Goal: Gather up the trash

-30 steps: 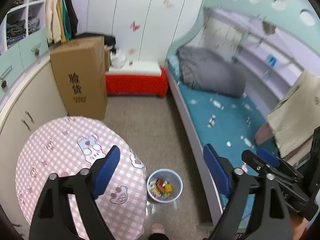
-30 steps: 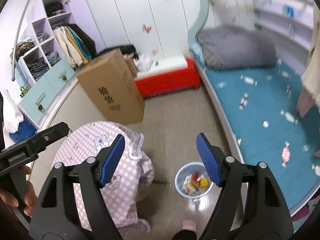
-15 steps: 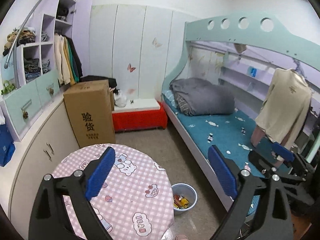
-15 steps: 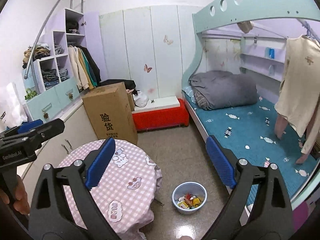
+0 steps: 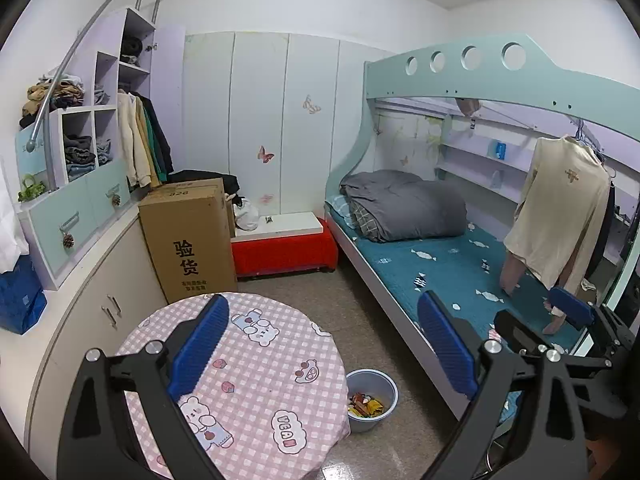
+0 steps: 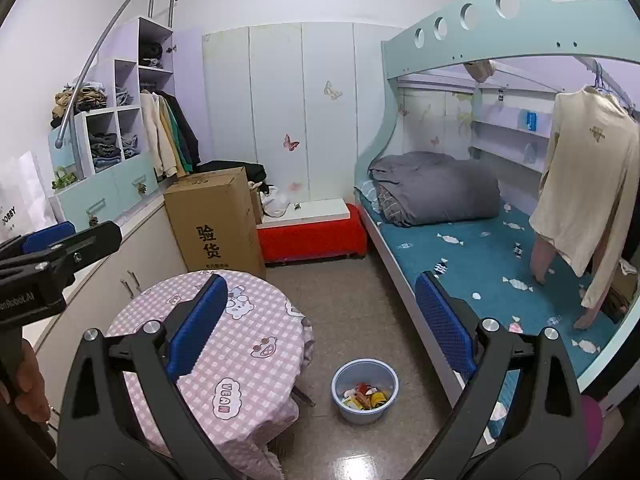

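Note:
A light blue bin stands on the floor between the round table and the bed, with colourful wrappers inside. In the right wrist view the bin sits low between my fingers, far below them. My left gripper is open and holds nothing. My right gripper has its jaws opening, with nothing between them. Each gripper shows in the other's view: the right one over the bed edge, the left one at the left, held by a hand.
A round table with a pink checked cloth is at lower left. Behind it stand a tall cardboard box and a red bench. A bunk bed with a grey duvet runs along the right. A cream shirt hangs over it.
Both grippers have risen and tilted up, so the bin looks smaller and farther away and the whole room shows. Both pairs of jaws stand wider.

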{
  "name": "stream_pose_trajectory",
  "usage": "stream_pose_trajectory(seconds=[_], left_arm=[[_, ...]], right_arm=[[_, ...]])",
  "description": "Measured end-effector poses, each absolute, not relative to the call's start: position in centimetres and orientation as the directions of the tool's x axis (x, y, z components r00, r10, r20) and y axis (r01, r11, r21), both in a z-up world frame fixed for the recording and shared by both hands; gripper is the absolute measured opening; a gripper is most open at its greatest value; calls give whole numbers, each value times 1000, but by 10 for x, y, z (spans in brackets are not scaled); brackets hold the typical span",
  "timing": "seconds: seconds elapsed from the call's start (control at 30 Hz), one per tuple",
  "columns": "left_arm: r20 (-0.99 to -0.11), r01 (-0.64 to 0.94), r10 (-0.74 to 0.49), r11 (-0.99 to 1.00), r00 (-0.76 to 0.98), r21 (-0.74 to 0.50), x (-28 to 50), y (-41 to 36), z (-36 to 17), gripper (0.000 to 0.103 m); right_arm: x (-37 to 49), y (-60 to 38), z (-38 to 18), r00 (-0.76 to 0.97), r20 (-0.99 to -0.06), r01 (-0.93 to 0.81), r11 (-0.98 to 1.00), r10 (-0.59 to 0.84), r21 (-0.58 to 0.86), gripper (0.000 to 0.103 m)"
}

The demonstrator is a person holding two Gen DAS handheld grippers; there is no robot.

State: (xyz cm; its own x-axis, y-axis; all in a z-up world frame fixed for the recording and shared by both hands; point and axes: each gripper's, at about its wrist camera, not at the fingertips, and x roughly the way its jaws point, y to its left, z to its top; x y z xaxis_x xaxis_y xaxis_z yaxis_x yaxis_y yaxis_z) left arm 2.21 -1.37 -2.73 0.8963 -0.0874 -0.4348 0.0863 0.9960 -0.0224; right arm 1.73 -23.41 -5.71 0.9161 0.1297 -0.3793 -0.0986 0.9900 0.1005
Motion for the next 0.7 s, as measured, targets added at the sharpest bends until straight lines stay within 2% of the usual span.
stream_pose_trajectory(seconds=[0.33,0.7], left_arm=[[-406,108,-109,994,908,-26,15,-19,-22,93],[-416,108,-117,993,902,-44,10,-11,-23,93]], right_arm=[[9,-240,-54,921,-361,-109,987,146,119,93],[5,-233,-59,911,-378,-126,983,167,130,93]])
